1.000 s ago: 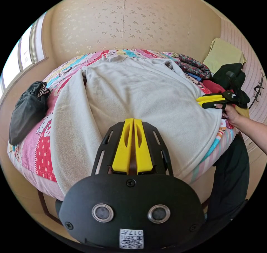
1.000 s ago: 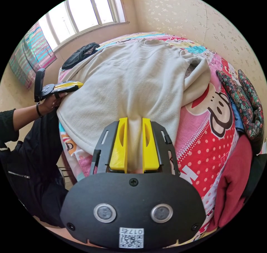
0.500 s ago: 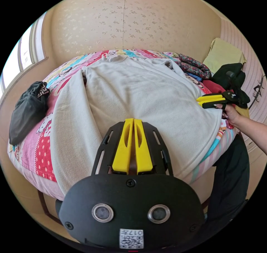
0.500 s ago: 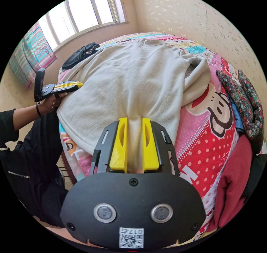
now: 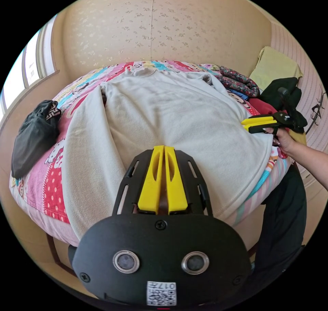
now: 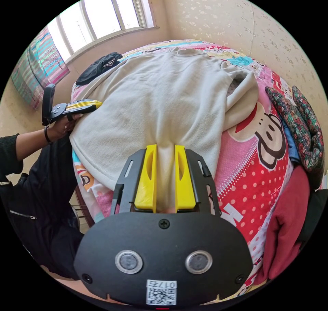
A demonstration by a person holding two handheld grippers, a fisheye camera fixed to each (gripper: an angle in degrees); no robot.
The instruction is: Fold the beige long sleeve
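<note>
1. Lying spread flat across the bed [image 5: 44,174]: the beige long sleeve [image 5: 177,119], collar toward the far wall [image 5: 153,23], hem at the near edge.
2. Closing together over the hem, jaws almost touching: the left tool [image 5: 163,150]; cannot tell whether any fabric is caught.
3. Pinching a raised ridge of the same hem between jaws standing slightly apart: the right tool [image 6: 165,150].
4. Resting on the patterned quilt beside the shirt: a black garment [image 5: 32,136] near the window [image 6: 99,13], floral cloth [image 6: 300,119] and a red garment [image 6: 287,218] on the other side.
</note>
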